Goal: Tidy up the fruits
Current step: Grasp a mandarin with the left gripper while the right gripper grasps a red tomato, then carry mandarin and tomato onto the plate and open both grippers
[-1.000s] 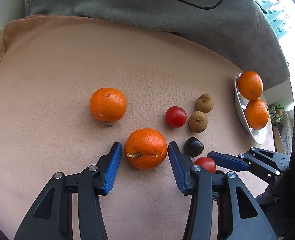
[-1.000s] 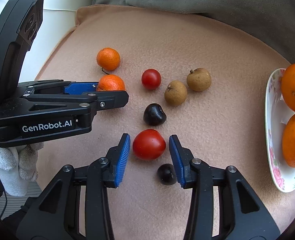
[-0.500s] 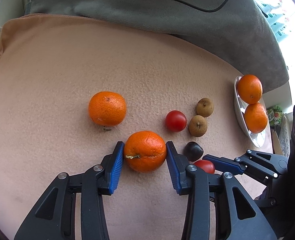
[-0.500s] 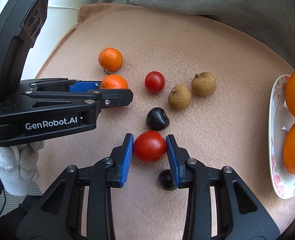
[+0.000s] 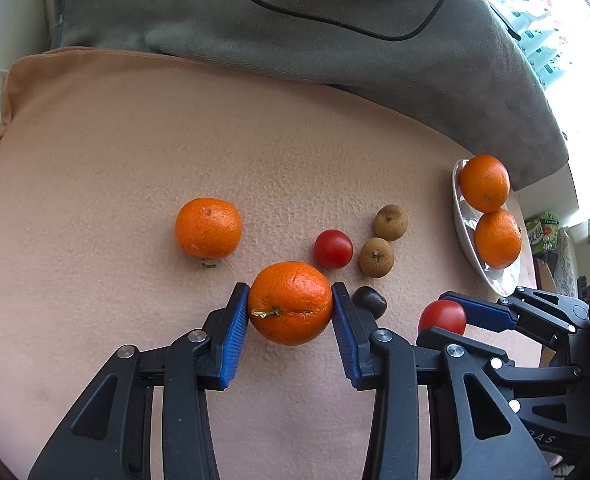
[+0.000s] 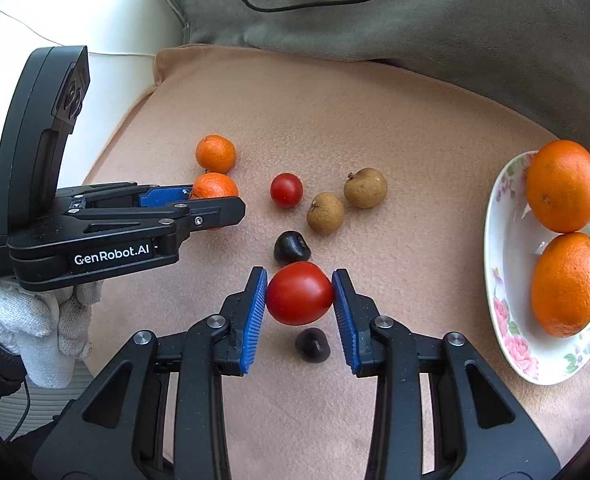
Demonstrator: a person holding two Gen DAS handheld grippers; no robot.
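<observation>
My left gripper (image 5: pixel 290 300) is shut on an orange mandarin (image 5: pixel 290 303), blue pads pressing both its sides; the right wrist view shows this mandarin (image 6: pixel 214 186) partly hidden behind the left gripper (image 6: pixel 211 200). The right gripper (image 6: pixel 299 292) is shut on a large red tomato (image 6: pixel 299 293), held just above the cloth. Loose on the cloth lie another mandarin (image 5: pixel 208 227), a small tomato (image 5: pixel 333 249), two brown fruits (image 5: pixel 376 257) (image 5: pixel 390 222) and two dark fruits (image 6: pixel 292 247) (image 6: pixel 313 344). A flowered plate (image 6: pixel 507 280) at the right holds two mandarins (image 6: pixel 563 186) (image 6: pixel 569 284).
All the fruit lies on a peach cloth (image 5: pixel 135 140). Behind it is a grey blanket (image 5: pixel 295 20) with a black cable on it. A white-gloved hand (image 6: pixel 35 320) holds the left gripper. The cloth's left edge drops to a white surface (image 6: pixel 95 20).
Both pairs of jaws have closed onto their fruit, the left on the mandarin and the right on the tomato. The right gripper has risen slightly with the tomato, uncovering the dark fruit under it.
</observation>
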